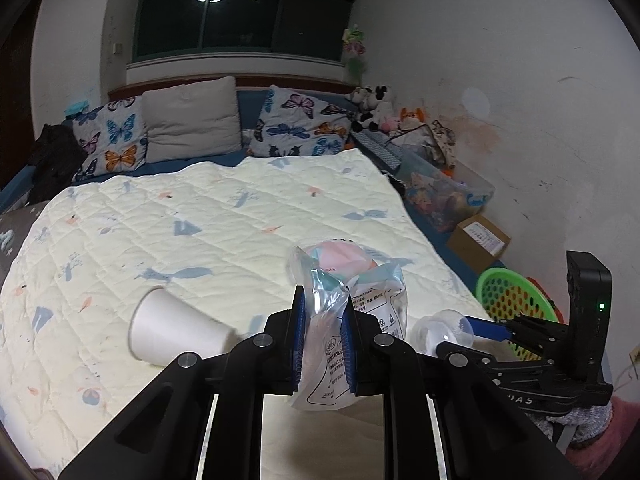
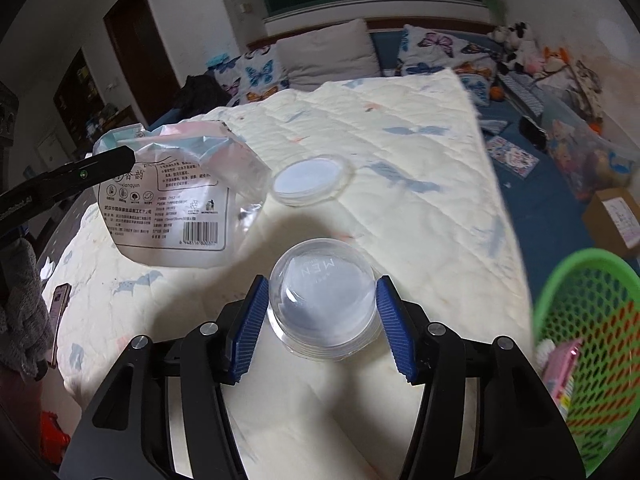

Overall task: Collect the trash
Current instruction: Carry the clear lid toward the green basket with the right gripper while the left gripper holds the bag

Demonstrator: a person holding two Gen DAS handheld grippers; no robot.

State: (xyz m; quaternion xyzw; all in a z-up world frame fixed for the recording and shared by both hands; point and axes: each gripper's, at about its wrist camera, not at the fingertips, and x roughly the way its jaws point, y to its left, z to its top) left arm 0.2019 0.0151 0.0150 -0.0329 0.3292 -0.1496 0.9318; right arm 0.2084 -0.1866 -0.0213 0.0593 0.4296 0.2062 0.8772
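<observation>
My left gripper (image 1: 323, 336) is shut on a crumpled clear plastic bag (image 1: 360, 312) with printed text, held above the bed; the bag also shows in the right wrist view (image 2: 176, 200). My right gripper (image 2: 322, 322) is shut on a clear round plastic jar (image 2: 324, 304) marked MEN, also seen in the left wrist view (image 1: 442, 330). A white paper cup (image 1: 176, 332) lies on its side on the quilt, left of my left gripper. A clear round lid (image 2: 312, 178) lies on the quilt beyond the jar. A green mesh basket (image 2: 592, 344) (image 1: 508, 300) stands at the right of the bed.
The bed has a cream quilt (image 1: 200, 216) with pillows (image 1: 192, 120) at the head. Toys, a clear bin (image 1: 444, 192) and a cardboard box (image 1: 478, 242) line the right wall. A phone (image 2: 60, 304) lies at the quilt's left edge. The basket holds a pink packet (image 2: 560, 364).
</observation>
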